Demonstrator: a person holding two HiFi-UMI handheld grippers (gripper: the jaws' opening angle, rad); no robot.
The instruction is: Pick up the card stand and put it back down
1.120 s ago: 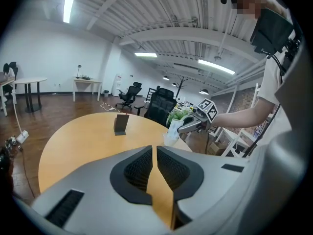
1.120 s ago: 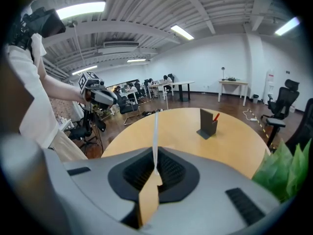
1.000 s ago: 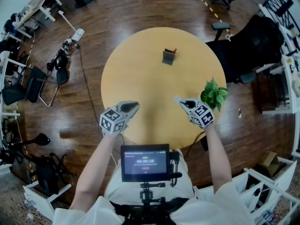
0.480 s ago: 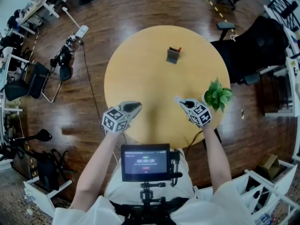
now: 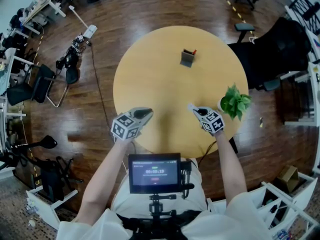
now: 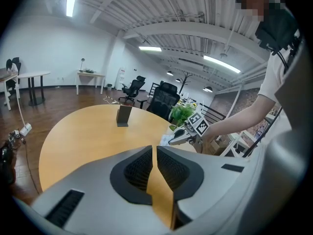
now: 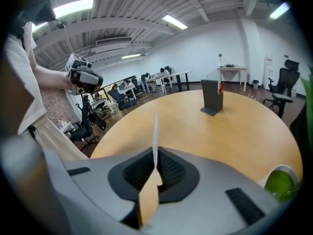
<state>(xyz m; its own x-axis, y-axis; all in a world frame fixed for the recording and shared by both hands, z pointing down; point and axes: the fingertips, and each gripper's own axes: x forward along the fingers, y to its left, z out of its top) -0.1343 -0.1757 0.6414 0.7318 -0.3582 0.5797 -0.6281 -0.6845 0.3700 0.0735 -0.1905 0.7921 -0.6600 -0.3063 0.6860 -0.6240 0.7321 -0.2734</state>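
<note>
The grey card stand (image 5: 188,58) stands upright on the far side of the round wooden table (image 5: 165,89), with a red item (image 5: 194,51) in it. The same card stand (image 7: 212,101) shows far ahead in the right gripper view, and the card stand (image 6: 123,116) in the left gripper view too. My right gripper (image 5: 191,107) hovers over the near right of the table, shut on a thin white card (image 7: 155,129) seen edge-on. My left gripper (image 5: 148,113) hovers over the near left, its jaws together with nothing between them. Both grippers are far from the stand.
A potted green plant (image 5: 234,103) sits at the table's right edge, close to my right gripper. Office chairs (image 5: 272,46), cables and desks ring the table on the dark wood floor. A monitor (image 5: 155,173) is mounted at my chest.
My right gripper has sunk a little toward the table with the card still in it. The left gripper has stayed where it was.
</note>
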